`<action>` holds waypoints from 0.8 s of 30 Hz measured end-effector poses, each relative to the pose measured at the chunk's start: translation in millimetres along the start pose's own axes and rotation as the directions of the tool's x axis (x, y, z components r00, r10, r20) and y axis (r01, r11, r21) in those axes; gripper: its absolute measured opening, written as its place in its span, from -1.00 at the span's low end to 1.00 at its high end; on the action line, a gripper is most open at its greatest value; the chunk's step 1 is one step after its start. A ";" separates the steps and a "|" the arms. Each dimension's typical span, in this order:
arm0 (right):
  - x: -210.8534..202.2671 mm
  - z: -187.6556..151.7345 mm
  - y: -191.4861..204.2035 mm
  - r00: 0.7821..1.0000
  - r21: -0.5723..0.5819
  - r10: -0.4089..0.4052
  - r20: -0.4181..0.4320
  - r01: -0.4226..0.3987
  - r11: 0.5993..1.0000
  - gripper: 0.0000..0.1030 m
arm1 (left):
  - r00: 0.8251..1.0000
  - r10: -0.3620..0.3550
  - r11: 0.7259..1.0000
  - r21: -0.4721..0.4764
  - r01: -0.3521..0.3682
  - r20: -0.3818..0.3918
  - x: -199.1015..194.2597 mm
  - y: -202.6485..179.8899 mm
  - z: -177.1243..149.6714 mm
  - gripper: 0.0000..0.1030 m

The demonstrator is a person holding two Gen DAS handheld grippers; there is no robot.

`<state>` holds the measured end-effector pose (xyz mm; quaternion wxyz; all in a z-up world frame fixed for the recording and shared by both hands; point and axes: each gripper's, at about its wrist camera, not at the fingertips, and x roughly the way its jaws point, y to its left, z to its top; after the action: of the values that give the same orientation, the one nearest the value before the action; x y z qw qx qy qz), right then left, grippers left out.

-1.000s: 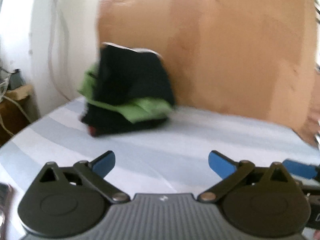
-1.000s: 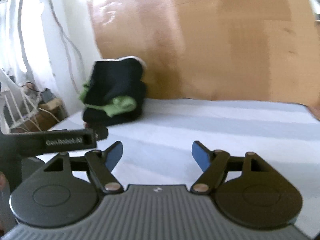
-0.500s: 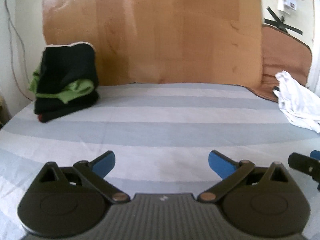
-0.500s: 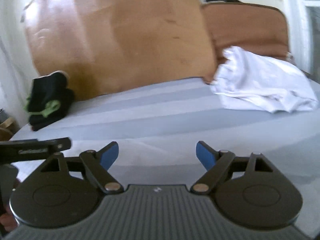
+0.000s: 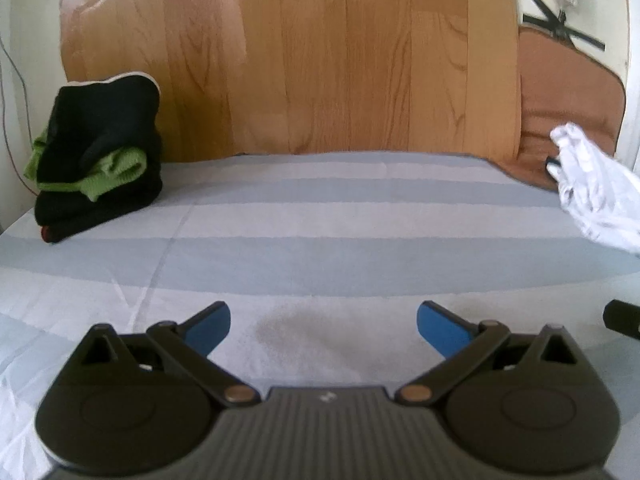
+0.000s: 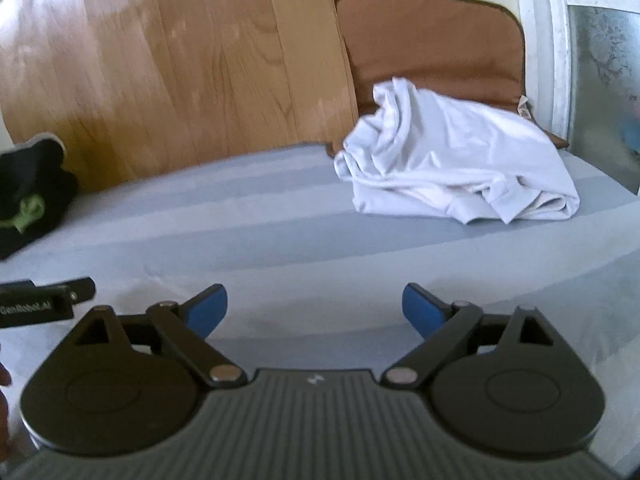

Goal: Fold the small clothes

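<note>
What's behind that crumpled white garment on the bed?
Behind the white garment a brown cushion leans upright, beside a wooden board. The cushion's lower part is hidden by the cloth.

The white garment [image 6: 452, 160] lies crumpled at two o'clock; the folded black and green pile [image 5: 96, 156] at ten.

Both cameras sit low over the near edge of the striped bed [image 5: 320, 248], tilted downward toward the wooden headboard [image 5: 320, 60]. The left view faces it squarely; the right view angles toward the far right corner. Both share the dark folded pile [image 6: 32, 196] and the white garment [image 6: 448, 160], probably a shirt.
</note>
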<state>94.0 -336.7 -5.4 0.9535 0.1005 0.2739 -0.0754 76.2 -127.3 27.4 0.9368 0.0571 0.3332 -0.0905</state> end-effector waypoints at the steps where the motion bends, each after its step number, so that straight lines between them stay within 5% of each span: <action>1: 0.9 0.8 1.5 1.000 -0.005 0.003 -0.004 -0.003 1.000 0.95 | 0.999 -0.011 1.000 -0.004 0.010 -0.040 5.4 1.1 0.9 1.00; 24: -12.0 -11.0 20.1 1.000 -0.054 -0.001 -0.006 0.000 0.999 1.00 | 0.997 -0.059 0.998 -0.009 0.059 -0.047 5.7 5.7 0.0 1.00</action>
<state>82.4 -313.6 -5.1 0.9551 0.0749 0.2785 -0.0680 81.8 -122.6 24.0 0.9258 0.0458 0.3571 -0.1153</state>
